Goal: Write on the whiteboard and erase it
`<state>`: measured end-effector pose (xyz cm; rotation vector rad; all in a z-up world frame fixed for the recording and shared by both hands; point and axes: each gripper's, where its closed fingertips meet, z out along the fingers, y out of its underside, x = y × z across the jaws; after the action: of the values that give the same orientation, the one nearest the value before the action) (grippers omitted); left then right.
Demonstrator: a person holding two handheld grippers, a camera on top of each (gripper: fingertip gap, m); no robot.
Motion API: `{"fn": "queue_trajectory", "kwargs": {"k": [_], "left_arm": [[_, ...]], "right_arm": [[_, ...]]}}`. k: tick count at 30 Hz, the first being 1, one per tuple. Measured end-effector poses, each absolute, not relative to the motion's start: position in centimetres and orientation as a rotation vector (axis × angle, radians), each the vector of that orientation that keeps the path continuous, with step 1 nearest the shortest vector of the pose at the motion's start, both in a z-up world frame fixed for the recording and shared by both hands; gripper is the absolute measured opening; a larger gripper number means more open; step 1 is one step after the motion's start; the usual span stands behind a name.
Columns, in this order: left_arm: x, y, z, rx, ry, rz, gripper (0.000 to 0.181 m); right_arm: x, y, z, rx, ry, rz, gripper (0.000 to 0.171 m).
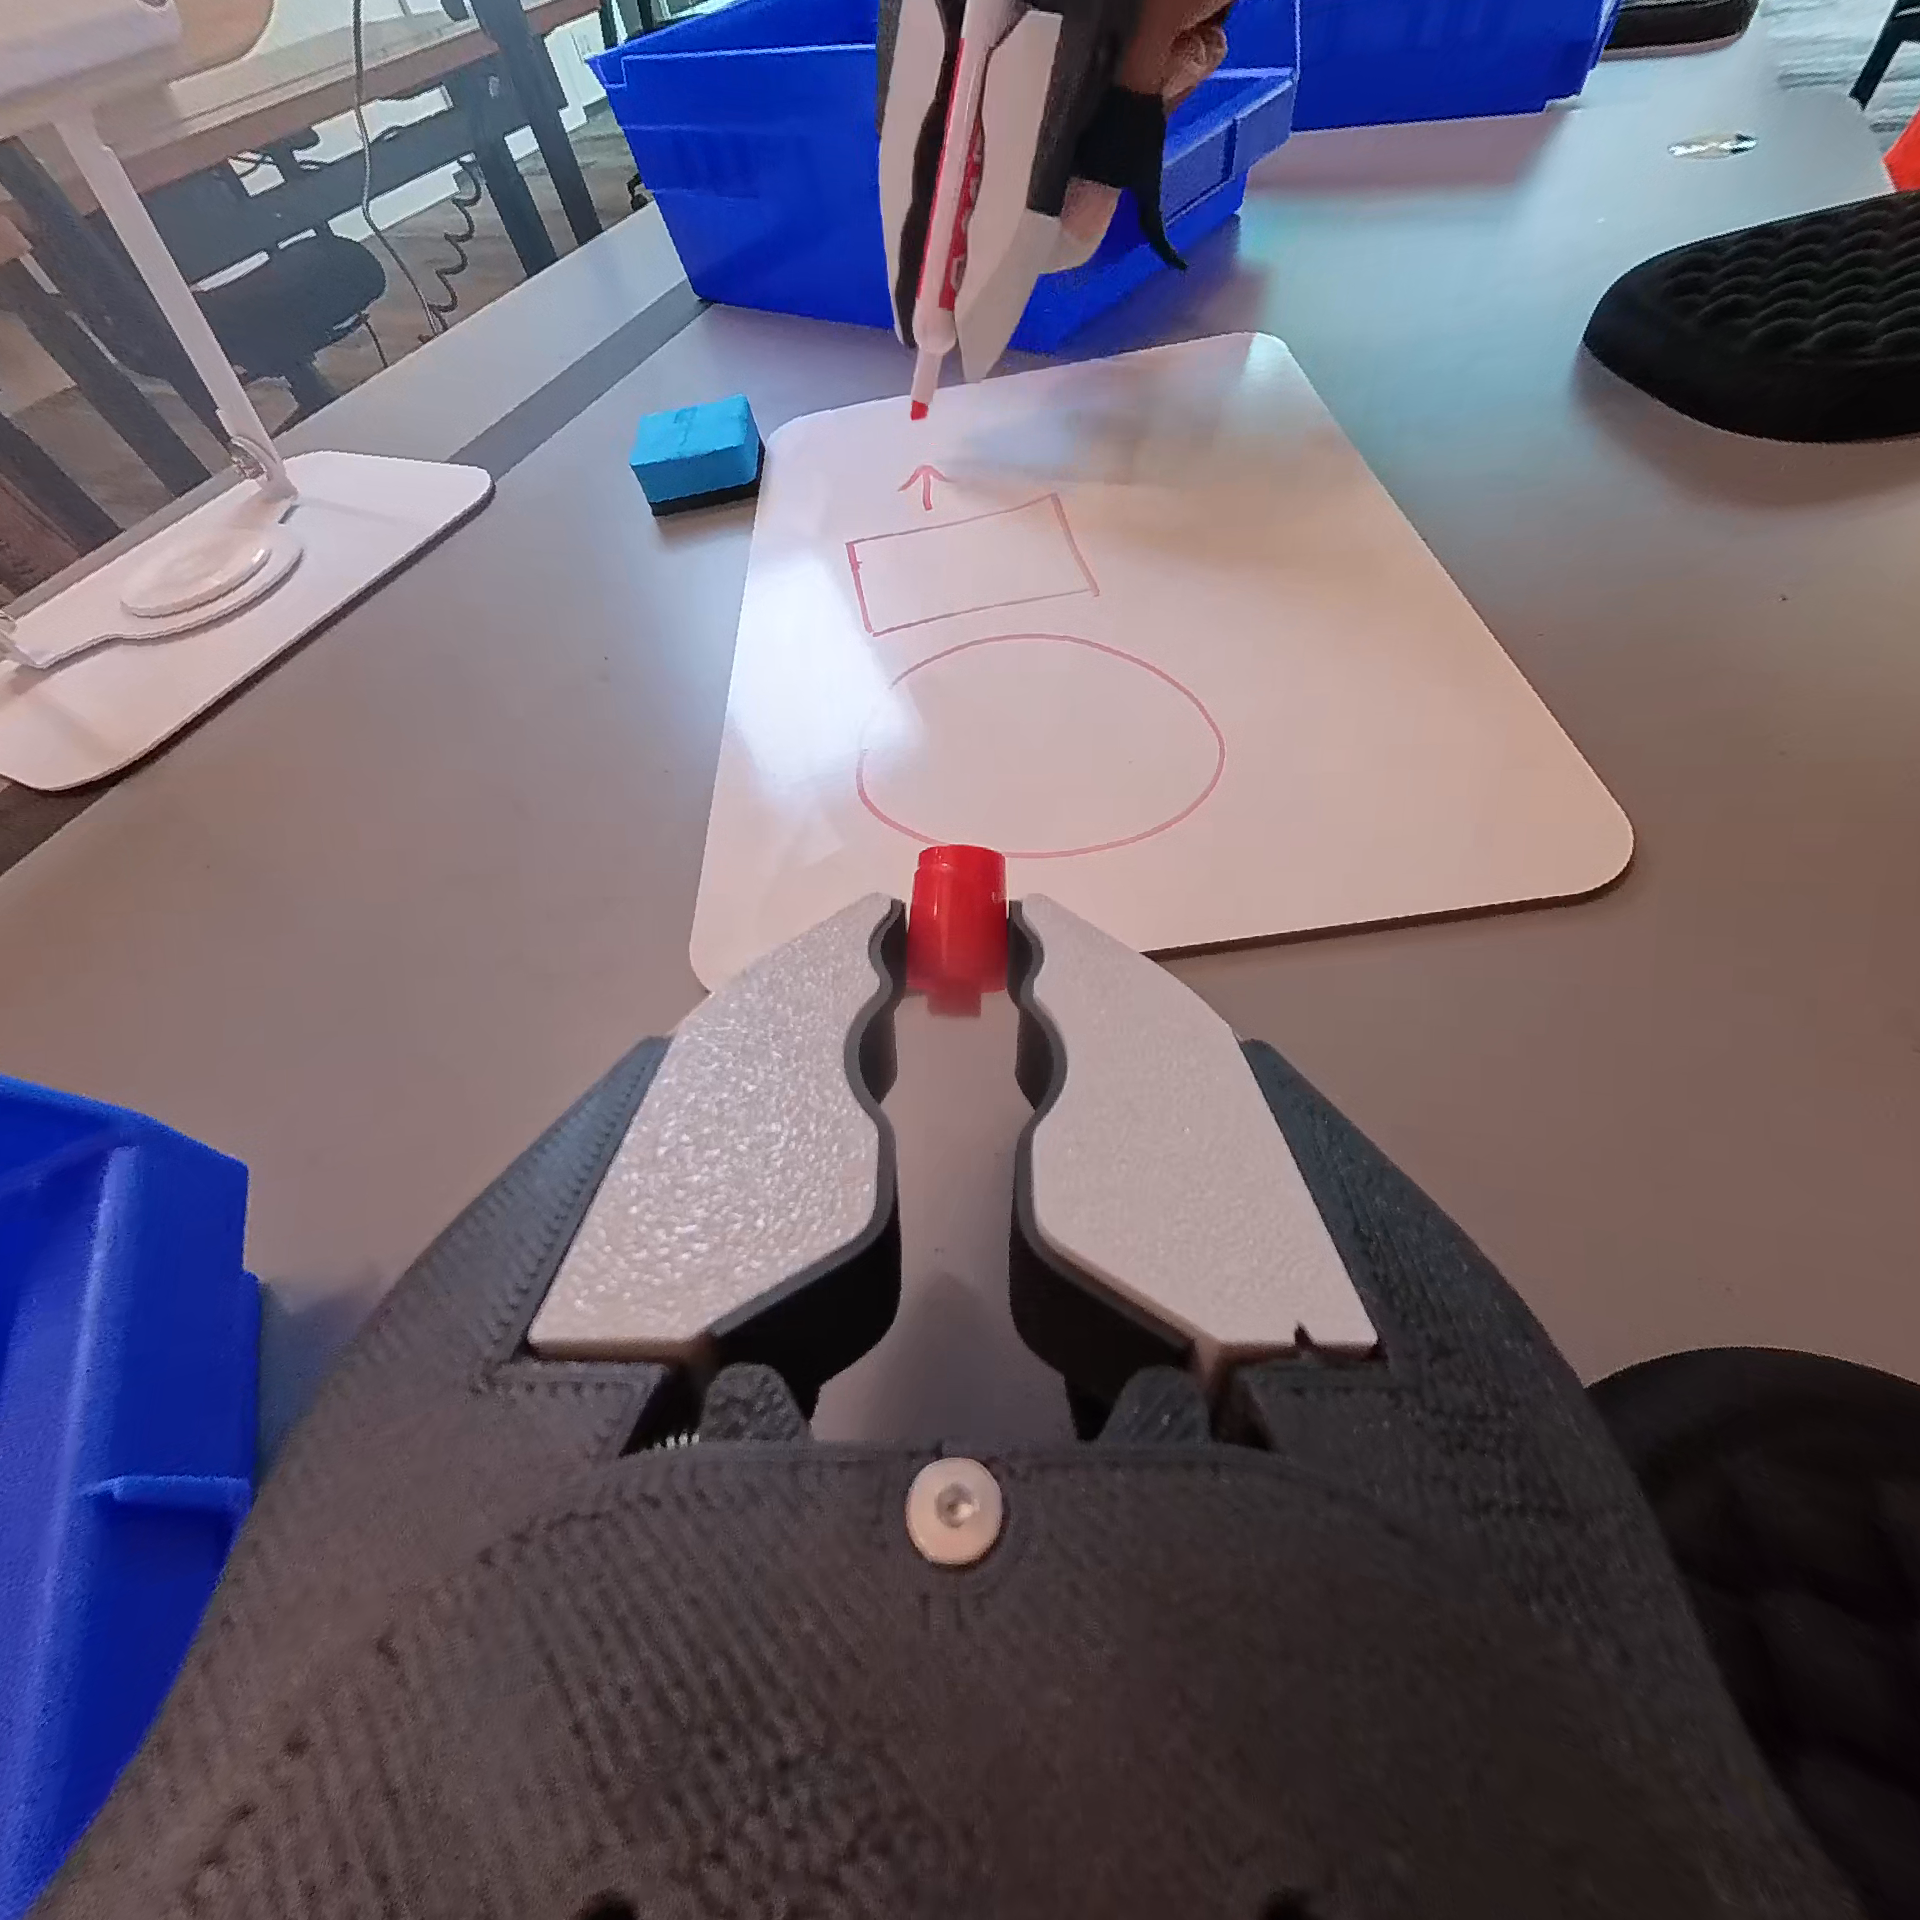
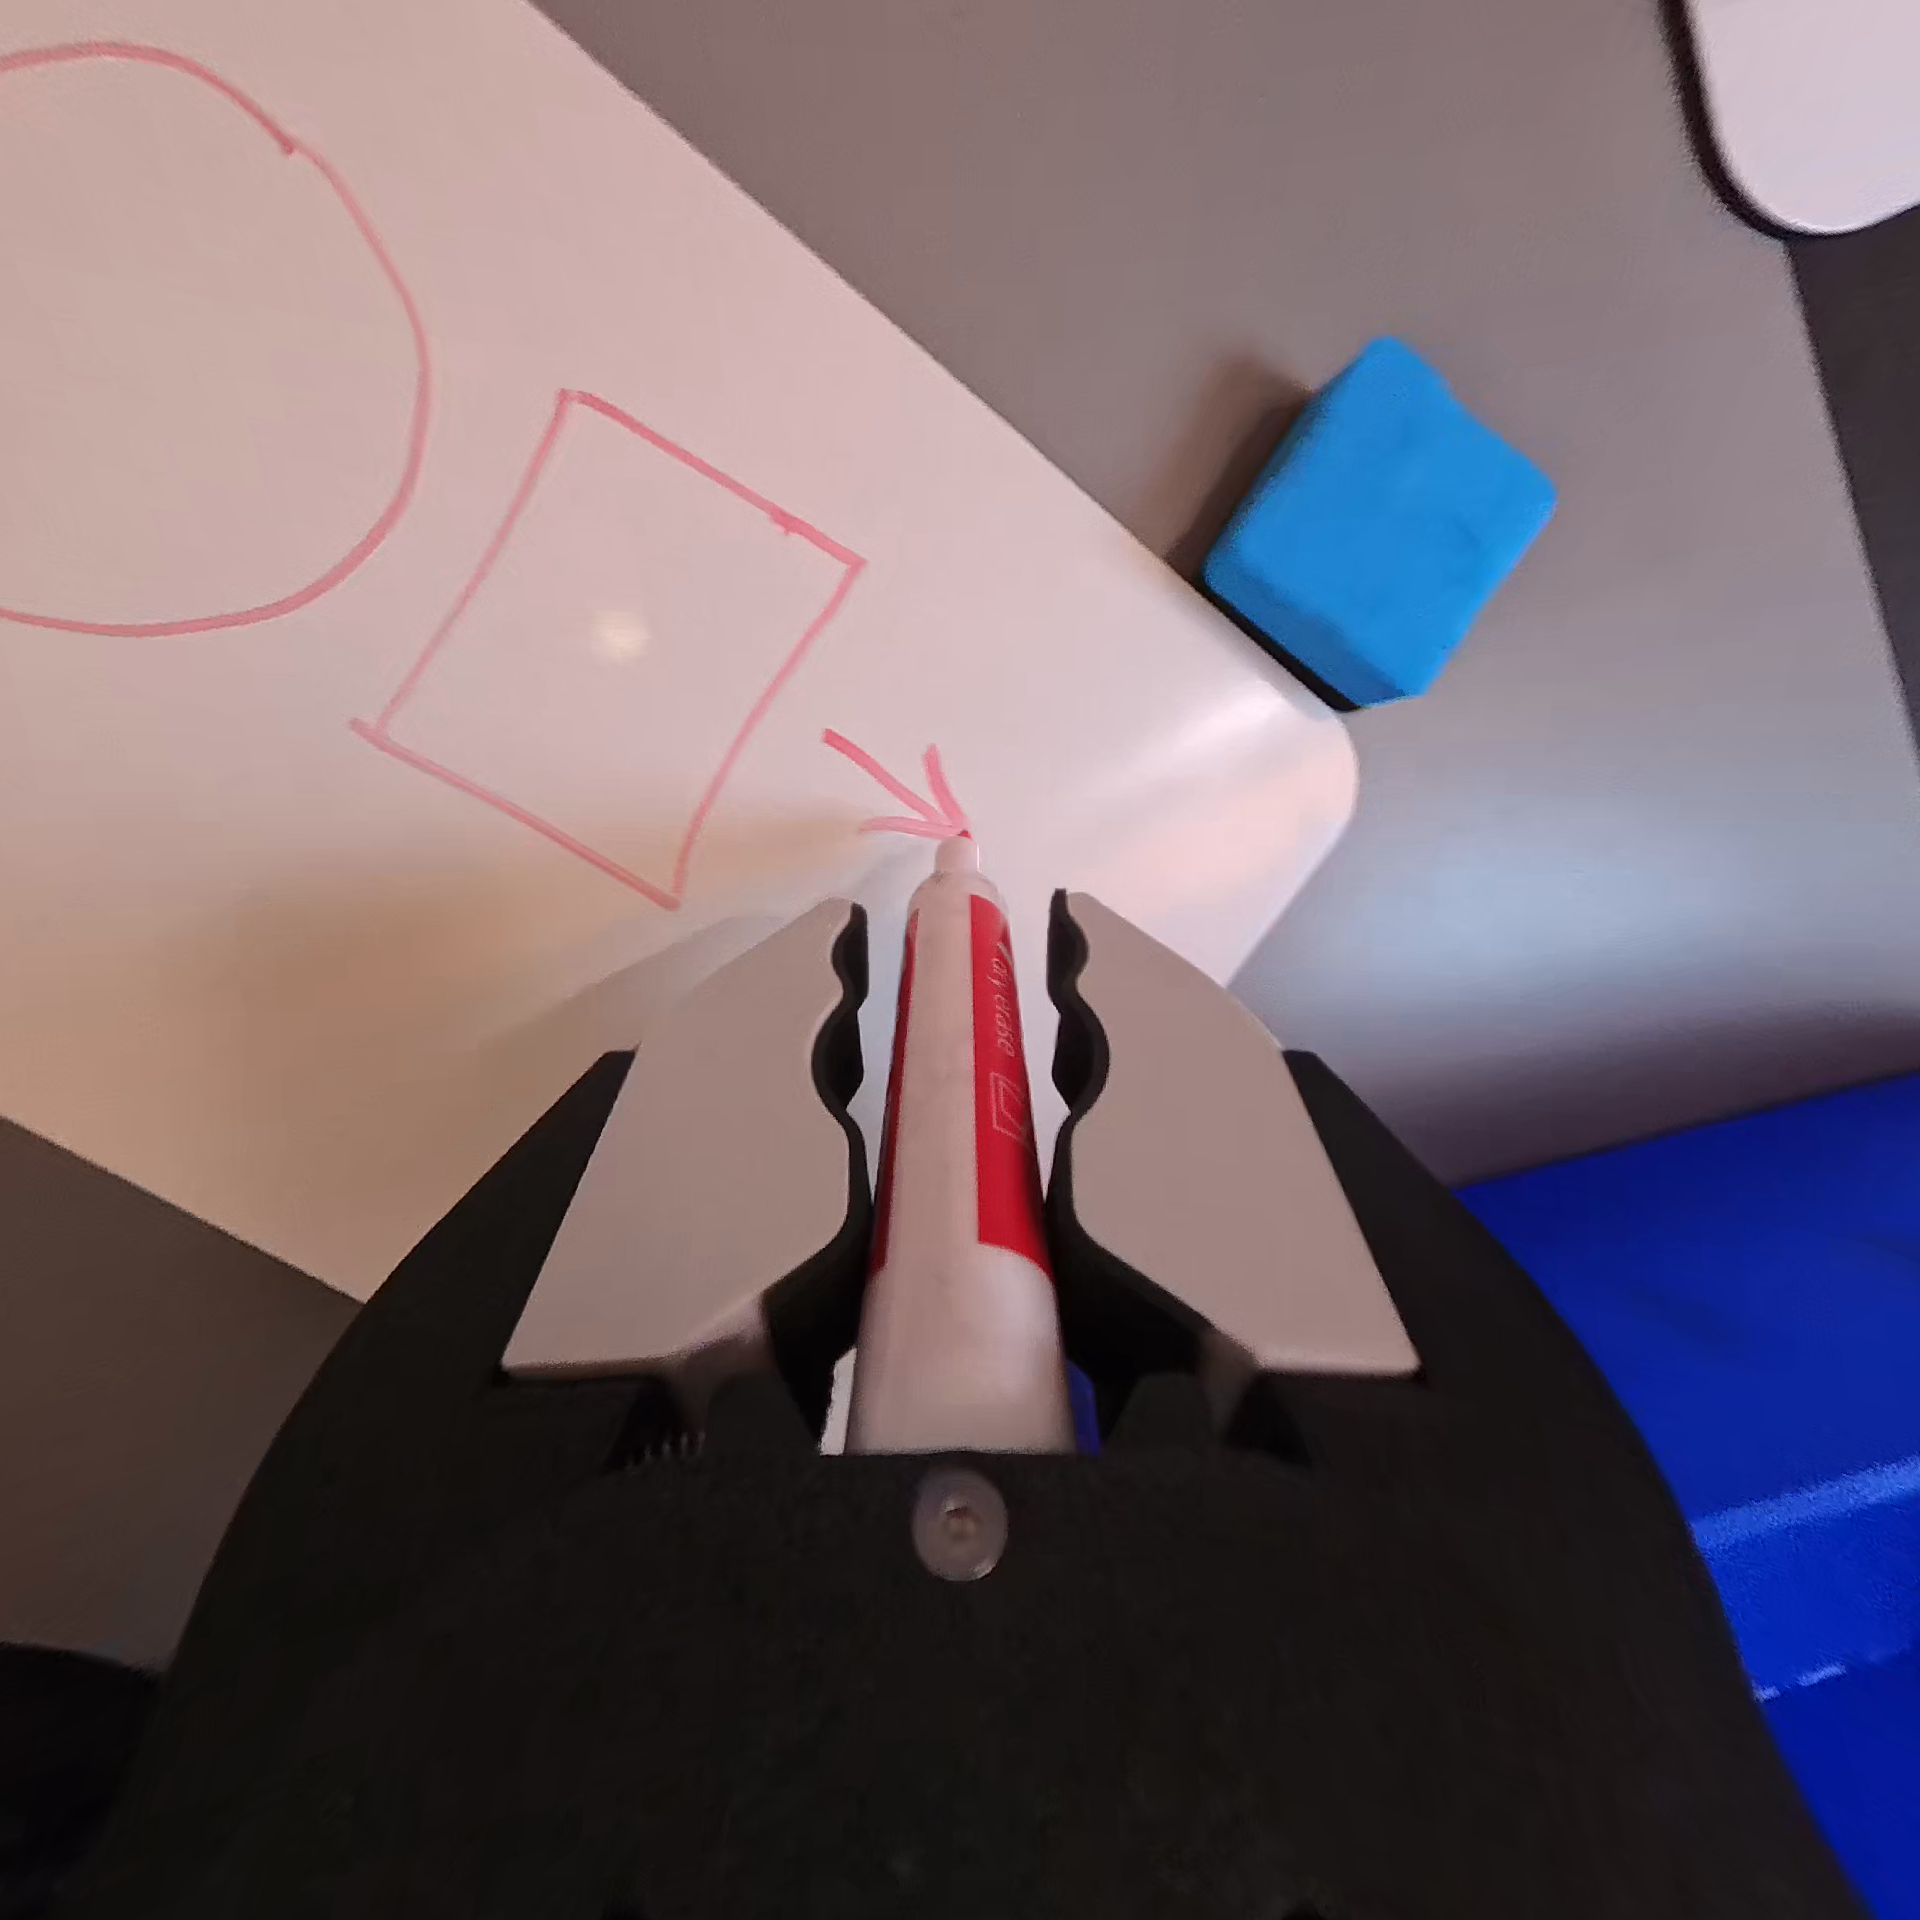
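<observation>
Ahead of my left gripper (image 1: 954, 940) the grey table (image 1: 416, 831) runs out wide, with a blue bin (image 1: 790, 208) at its far edge and a white lamp base (image 1: 208, 623) off to that gripper's left. The whiteboard (image 1: 1351, 727) lies flat just in front of the left fingertips, its near edge almost under them. On it, from near to far, are a red circle (image 1: 1039, 743), a red rectangle (image 1: 971, 566) and a small red arrow (image 1: 925, 483). The blue eraser (image 1: 694, 449) sits on the table just beside the board's far-left corner, apart from both grippers.

My right gripper (image 2: 954, 914) comes down from above at the board's far end, clamped on the red-and-white marker (image 2: 961, 1091). The tip pokes out past its fingertips; in the left wrist view it looks lifted just off the board beyond the arrow. My left gripper is closed on the red marker cap (image 1: 956, 925), pinched between the fingertips.

I judge the writing nearly finished, with erasing not yet begun. The risks I see:

- The marker sits along the fingers, so hard pressure could push it back through the grip or twist it.
- Nothing holds the board down, so a dragged stroke or an eraser wipe could slide it.
- The cap is held only at the fingertips and could pop free during recapping if the marker meets it off-axis.
- A bare tip swung over the drawings could smear stray lines.
</observation>
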<state>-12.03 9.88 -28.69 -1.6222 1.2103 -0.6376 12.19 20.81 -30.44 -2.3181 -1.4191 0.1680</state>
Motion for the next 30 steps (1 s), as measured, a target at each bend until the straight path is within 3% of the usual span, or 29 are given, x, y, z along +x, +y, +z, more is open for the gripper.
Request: {"fn": "queue_trajectory", "kwargs": {"k": [30], "left_arm": [[-12.1, 10.0, -28.7, -1.625, 1.209, -0.638, 0.018]], "right_arm": [[12.7, 23.0, -31.6, -2.277, -1.519, 0.189, 0.034]]}}
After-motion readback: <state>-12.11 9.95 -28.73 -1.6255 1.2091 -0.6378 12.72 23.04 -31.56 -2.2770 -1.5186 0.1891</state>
